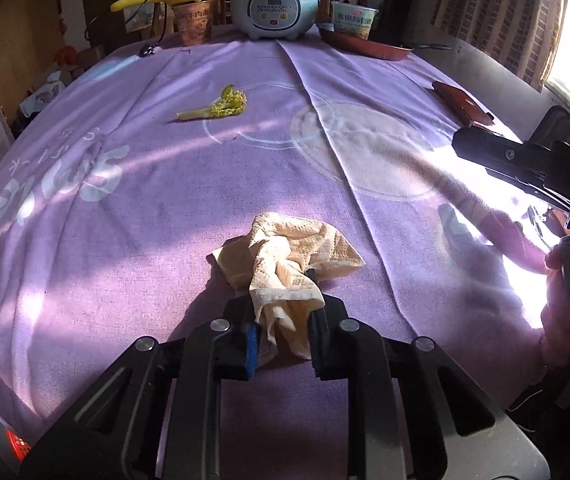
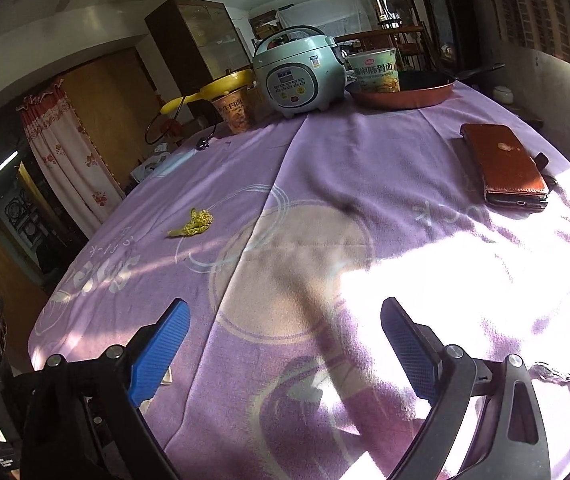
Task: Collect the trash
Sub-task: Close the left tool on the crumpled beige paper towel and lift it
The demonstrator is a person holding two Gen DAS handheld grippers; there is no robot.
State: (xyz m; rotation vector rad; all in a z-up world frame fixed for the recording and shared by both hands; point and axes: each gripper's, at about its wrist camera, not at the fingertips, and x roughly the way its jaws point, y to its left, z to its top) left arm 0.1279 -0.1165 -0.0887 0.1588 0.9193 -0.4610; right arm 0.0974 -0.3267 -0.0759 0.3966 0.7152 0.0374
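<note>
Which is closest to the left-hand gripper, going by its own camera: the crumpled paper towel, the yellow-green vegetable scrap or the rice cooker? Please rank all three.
1. Crumpled paper towel: pinched between the left gripper fingers, right at the front.
2. Vegetable scrap: mid-table, slightly left of centre.
3. Rice cooker: far edge of the table, centre.
</note>
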